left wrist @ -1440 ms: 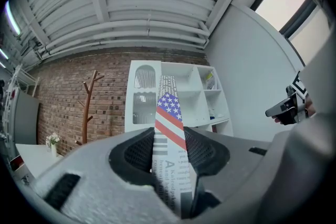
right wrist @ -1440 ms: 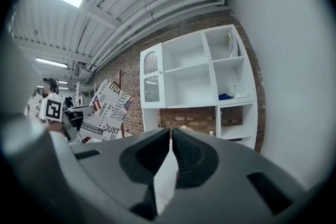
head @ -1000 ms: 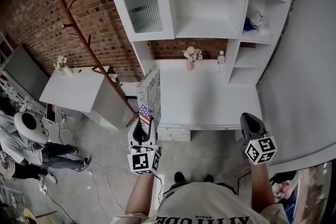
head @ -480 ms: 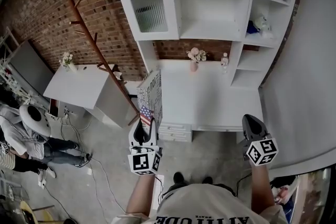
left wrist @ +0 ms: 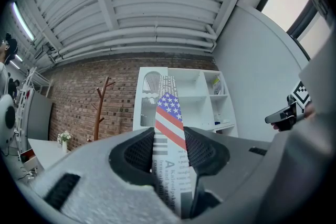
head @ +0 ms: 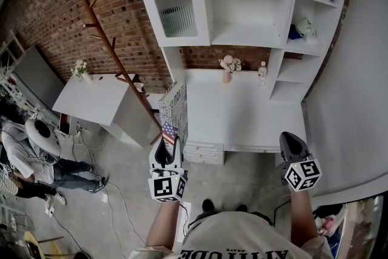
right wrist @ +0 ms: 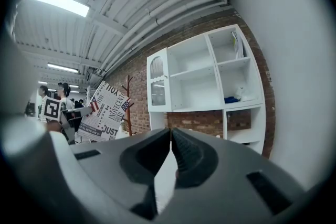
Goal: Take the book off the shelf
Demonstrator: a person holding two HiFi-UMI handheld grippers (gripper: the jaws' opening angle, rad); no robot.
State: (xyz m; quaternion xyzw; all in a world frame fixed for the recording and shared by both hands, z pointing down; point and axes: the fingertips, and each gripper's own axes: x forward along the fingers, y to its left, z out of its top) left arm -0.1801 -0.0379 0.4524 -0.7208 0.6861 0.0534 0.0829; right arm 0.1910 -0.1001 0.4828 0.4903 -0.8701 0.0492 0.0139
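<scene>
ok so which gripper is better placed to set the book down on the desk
Left, probably. The left gripper clamps the newsprint-covered book upright at the white desk's left edge. The right gripper is shut on nothing, near the desk's front right corner.

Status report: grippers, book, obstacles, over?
Left gripper shut on newsprint-patterned book with flag spine, off the white shelf unit. Right gripper shut, empty. Brown wooden coat rack near book.
</scene>
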